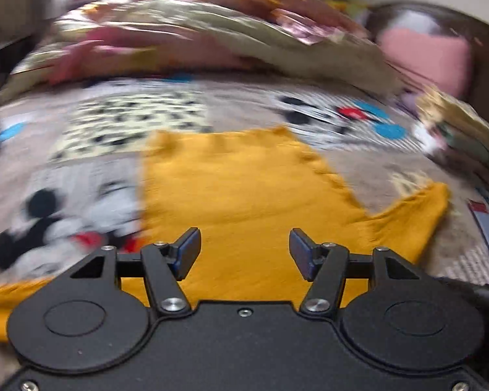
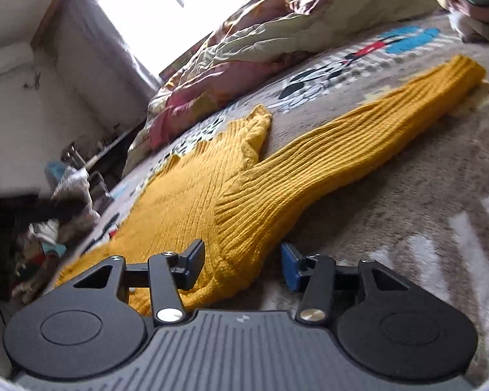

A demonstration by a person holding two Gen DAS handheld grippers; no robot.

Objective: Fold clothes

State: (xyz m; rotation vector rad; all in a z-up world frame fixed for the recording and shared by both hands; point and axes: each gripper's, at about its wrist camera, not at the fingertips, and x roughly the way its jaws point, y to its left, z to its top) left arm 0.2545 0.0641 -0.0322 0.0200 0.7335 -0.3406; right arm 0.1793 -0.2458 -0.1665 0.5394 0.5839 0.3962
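both my left gripper (image 1: 244,251) and right gripper (image 2: 243,265) have jaws spread, empty, over the mustard ribbed knit sweater (image 1: 244,189); closing near its sleeve (image 2: 375,117) risks bunching one layer against the bed.

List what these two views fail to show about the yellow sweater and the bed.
- Yellow sweater, left wrist view: its near hem is hidden behind the left claw.
- Bedspread, left wrist view: motion blur smears the cartoon print.
- Sweater's other sleeve, right wrist view: only one sleeve shows; the right claw covers the near edge.
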